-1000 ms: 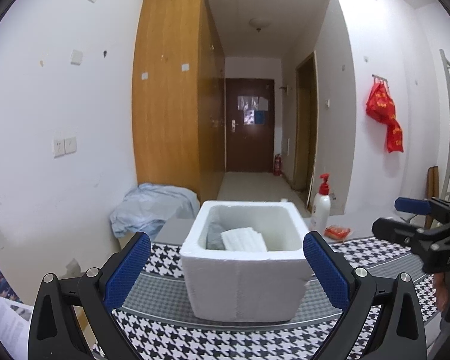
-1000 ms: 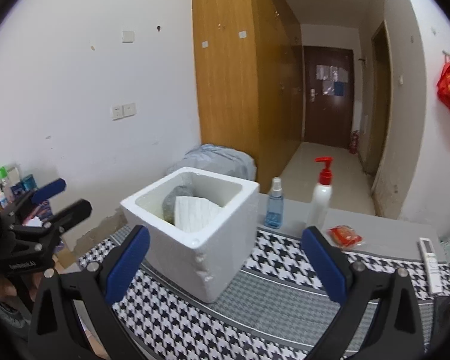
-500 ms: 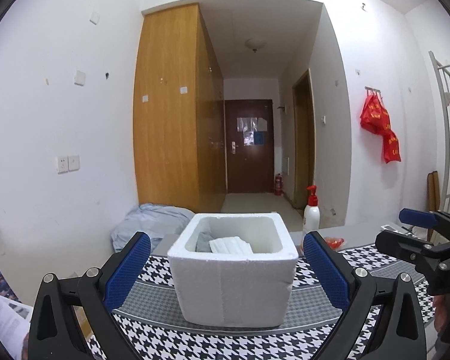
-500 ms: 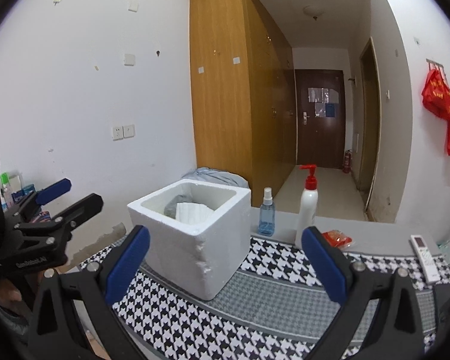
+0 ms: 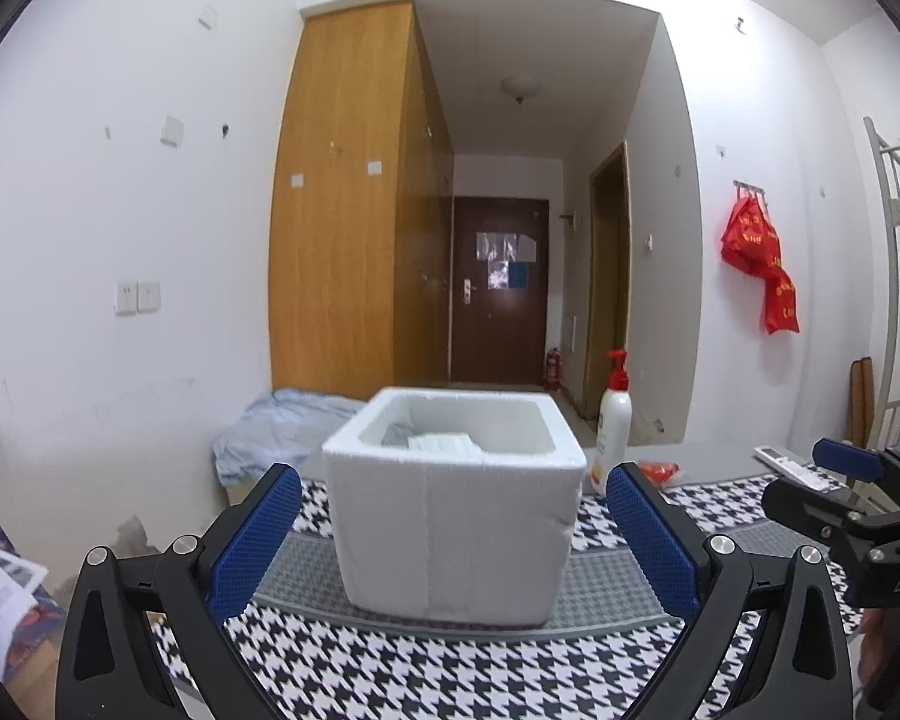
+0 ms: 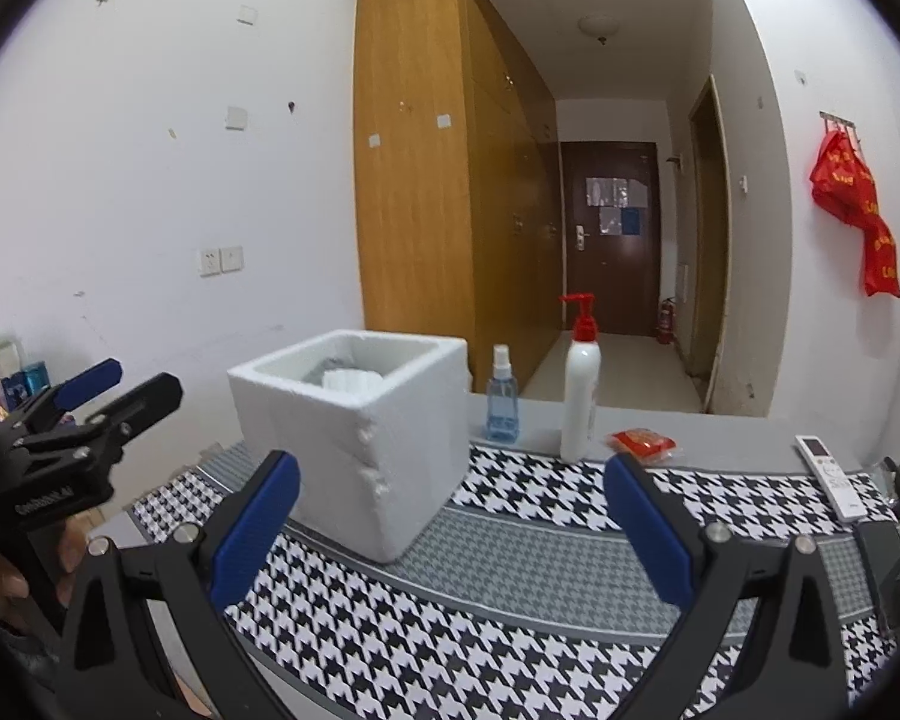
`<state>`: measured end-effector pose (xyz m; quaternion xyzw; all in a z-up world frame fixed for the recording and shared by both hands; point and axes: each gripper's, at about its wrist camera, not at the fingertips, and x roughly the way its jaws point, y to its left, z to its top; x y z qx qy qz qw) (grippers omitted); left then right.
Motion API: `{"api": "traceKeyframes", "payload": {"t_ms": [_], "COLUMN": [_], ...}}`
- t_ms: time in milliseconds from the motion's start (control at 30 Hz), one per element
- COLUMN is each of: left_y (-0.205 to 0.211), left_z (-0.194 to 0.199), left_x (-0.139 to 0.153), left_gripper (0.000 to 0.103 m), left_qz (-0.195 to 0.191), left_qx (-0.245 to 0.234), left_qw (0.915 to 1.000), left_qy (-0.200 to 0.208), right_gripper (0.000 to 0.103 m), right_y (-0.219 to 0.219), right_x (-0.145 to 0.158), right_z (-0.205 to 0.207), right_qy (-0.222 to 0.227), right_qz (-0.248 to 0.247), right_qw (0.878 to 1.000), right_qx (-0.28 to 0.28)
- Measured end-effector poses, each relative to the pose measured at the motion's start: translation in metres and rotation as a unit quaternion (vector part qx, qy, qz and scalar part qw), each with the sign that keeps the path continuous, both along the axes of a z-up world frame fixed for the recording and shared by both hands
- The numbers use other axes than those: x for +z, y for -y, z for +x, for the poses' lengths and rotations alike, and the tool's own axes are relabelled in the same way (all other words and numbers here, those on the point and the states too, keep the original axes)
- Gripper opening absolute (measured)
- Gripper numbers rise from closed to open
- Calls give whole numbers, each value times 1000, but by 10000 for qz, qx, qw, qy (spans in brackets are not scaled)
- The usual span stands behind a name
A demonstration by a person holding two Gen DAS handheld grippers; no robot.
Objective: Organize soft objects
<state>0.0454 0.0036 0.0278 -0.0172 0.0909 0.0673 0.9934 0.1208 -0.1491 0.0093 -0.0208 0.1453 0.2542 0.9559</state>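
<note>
Houndstooth tablecloth [image 5: 450, 678], foam box [image 5: 456, 528] holding folded cloth [image 5: 444, 443], both tools spread wide, empty

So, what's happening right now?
Left gripper open, empty. Right gripper open, empty. Folded cloths sit inside foam box. Nothing in the way.

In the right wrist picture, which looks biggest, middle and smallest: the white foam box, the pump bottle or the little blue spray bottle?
1. White foam box, though it is nearest the camera.
2. Pump bottle.
3. Blue spray bottle.
</note>
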Motion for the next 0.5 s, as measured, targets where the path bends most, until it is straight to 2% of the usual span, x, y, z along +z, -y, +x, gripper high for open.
{"api": "traceKeyframes", "payload": {"t_ms": [133,367,500], "left_y": [0,-2,2], "left_z": [-2,-4,-7], "left_x": [-6,-17,-22], "left_gripper": [102,102,102], "left_qz": [54,63,161], "left_qx": [-35,-29,-67], "left_qw": [10000,9998,9997], "left_qy": [-72,-183,-167], "right_gripper": [102,102,102], "right_y": [0,11,9], "right_x": [-11,-13,-18], "right_z": [-1,-9,-11], "right_qy": [-96,-24,-52], "right_qz": [-13,214,169], "right_qw": [9999,9997,9998], "right_qx": [-30,-144,-108]}}
